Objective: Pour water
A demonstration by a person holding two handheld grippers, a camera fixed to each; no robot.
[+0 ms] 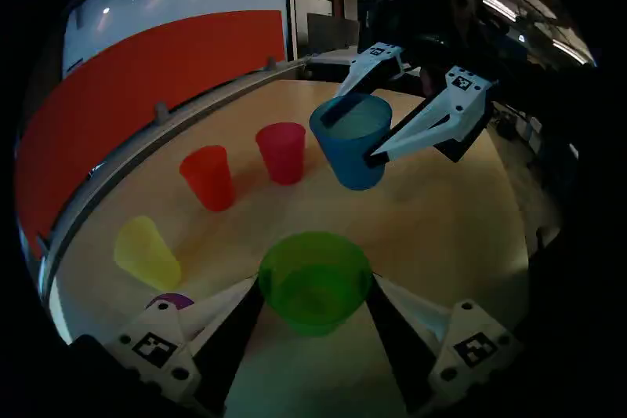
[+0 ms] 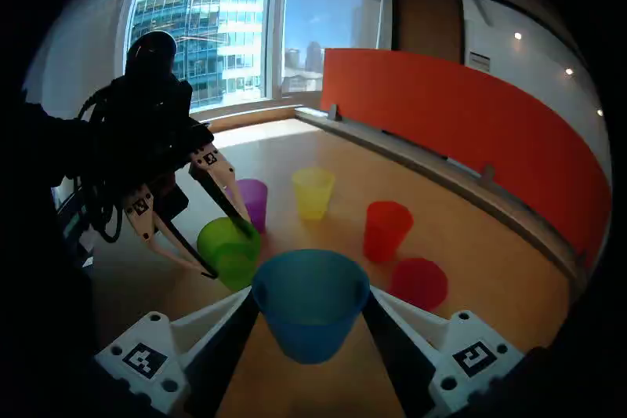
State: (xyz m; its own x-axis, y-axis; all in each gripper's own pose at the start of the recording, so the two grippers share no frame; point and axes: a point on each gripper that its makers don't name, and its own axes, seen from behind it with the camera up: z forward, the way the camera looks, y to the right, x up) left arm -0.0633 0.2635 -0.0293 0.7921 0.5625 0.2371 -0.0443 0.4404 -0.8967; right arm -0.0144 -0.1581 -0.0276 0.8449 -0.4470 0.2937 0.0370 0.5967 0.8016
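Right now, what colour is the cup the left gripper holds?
A green cup, best seen in the left gripper view.

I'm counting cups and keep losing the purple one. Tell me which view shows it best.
The right gripper view: the purple cup stands upright with most of its side visible, beside the green cup. The left gripper view catches a sliver of it above the near finger.

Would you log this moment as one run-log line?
left hand-held gripper: holds green cup | right hand-held gripper: holds blue cup
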